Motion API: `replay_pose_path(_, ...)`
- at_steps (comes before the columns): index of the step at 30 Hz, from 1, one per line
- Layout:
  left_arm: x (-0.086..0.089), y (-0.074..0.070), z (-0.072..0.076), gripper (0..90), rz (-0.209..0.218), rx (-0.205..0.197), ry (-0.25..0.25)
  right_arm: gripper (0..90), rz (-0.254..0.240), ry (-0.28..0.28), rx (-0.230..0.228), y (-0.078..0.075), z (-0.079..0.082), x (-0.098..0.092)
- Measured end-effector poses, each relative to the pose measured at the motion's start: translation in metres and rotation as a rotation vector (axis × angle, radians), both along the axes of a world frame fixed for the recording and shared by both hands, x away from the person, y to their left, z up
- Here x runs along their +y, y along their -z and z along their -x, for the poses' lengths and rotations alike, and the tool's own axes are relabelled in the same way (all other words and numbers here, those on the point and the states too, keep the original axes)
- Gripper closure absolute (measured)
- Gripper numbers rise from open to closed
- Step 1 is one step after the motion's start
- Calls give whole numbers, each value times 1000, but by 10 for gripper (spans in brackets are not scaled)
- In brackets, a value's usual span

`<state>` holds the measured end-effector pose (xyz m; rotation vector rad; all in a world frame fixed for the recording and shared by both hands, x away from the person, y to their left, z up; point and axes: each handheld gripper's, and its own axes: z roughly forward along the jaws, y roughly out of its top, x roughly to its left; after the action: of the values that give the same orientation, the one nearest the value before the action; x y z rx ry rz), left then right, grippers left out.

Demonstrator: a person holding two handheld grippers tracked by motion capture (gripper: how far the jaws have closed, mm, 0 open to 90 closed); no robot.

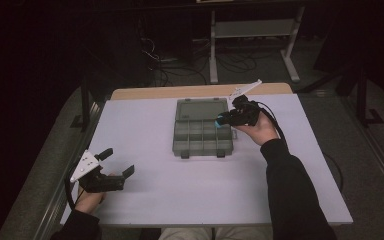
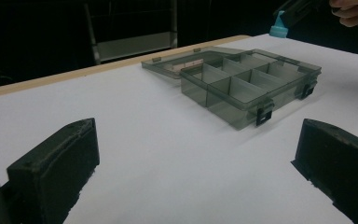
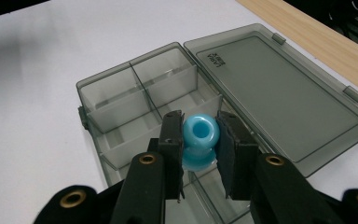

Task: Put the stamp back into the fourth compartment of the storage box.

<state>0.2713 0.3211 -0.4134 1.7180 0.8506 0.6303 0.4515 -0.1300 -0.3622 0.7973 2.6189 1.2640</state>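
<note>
A smoky grey compartment box (image 1: 200,136) lies open in the middle of the white table, its lid (image 1: 201,108) folded flat toward the far side. My right gripper (image 1: 223,120) hovers over the box's right compartments, shut on a glossy blue bead (image 3: 199,132) with a hole through it. A second blue shape sits just under the bead; I cannot tell whether it is part of it or a reflection. The bead (image 2: 278,29) also hangs above the box (image 2: 251,88) in the left gripper view. My left gripper (image 1: 118,162) rests at the table's near left, open, nothing between its fingers (image 2: 60,163).
The box's dividers (image 3: 142,88) form several compartments, and its lid (image 3: 279,93) bears two small latches. A wooden strip (image 1: 200,92) runs along the table's far edge. A metal desk frame (image 1: 252,30) and cables stand on the dark floor beyond.
</note>
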Motion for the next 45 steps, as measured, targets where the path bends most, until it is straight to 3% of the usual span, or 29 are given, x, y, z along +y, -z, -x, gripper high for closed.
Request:
replay_pose_path(27, 0, 0, 0, 0, -5, 2, 1, 714, 26, 68, 39, 25, -21, -7)
replay_pose_path(41, 0, 0, 0, 0, -5, 0, 5, 710, 46, 70, 62, 36, -27, -4)
replay_pose_path(45, -1, 0, 0, 0, -5, 1, 5, 637, 51, 83, 73, 38, -26, -3)
